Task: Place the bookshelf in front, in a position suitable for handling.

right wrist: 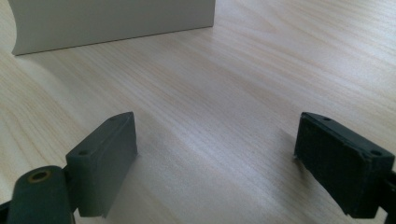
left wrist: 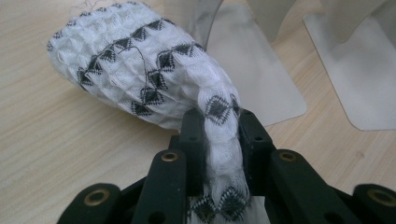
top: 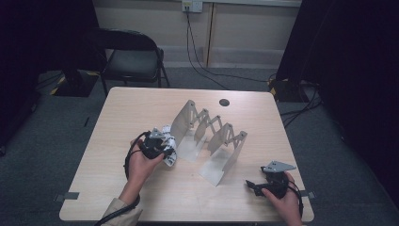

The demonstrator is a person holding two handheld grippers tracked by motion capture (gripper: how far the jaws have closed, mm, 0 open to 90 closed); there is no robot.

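Cloth sits pinched in our left gripper (left wrist: 218, 140); it is a white knitted piece with black diamond patterns (left wrist: 140, 70), bunched into a narrow neck where the two black jaws press on it from both sides; the wider part bulges out beyond the jaws and lies against the wooden table (left wrist: 56, 140). In the high view we see the left gripper (top: 162, 148) in the left hand (top: 141, 165), with the cloth (top: 168, 141) just beside the nearest panel of the folding metal rack (top: 209, 134), which stands zigzag across the middle of the table (top: 131, 108); its flat grey feet show behind the cloth in the left gripper view (left wrist: 261, 74).

Our right gripper (top: 251, 185) rests near the table's front right corner in the right hand (top: 284, 200), well apart from the cloth; in the right gripper view its jaws stand wide apart (right wrist: 215, 163) with nothing but bare wood between them; one grey foot of the rack (right wrist: 112, 21) lies ahead of it. A dark folding chair (top: 134, 56) stands beyond the table's far edge.
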